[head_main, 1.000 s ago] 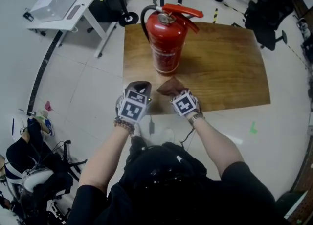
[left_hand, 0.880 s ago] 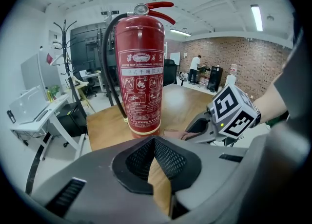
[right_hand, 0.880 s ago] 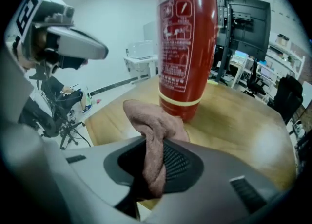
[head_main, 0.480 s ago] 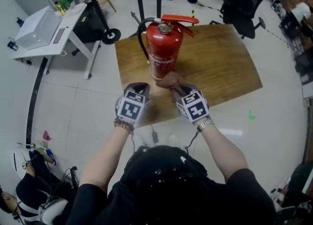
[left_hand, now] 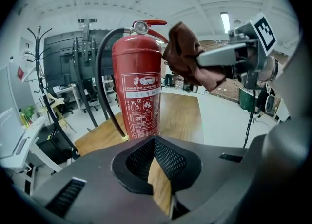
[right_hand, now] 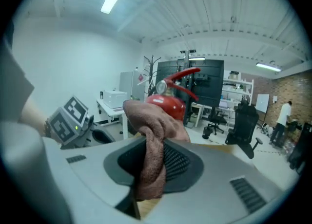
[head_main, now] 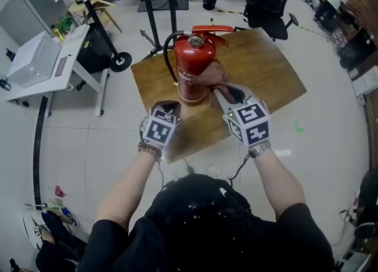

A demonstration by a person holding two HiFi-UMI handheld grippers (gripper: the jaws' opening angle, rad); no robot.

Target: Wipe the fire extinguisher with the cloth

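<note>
There was one red fire extinguisher (head_main: 192, 67), one brown cloth (head_main: 212, 75) and two grippers. The extinguisher stood upright on the left part of a single wooden table (head_main: 266, 70), toward its left corner, with its black hose (head_main: 169, 52) curving down its left side. The right gripper (head_main: 223, 94) was clenched on the cloth, which bunched out of its jaws and lay by the upper right side of the cylinder, seemingly touching it. The left gripper (head_main: 168, 106) was clenched on nothing, held over the table's near-left edge just short of the extinguisher. The table stood on a pale tiled floor (head_main: 88, 146). One white desk (head_main: 65, 52) stood to the left and one black office chair (head_main: 266, 2) beyond the far corner.
</note>
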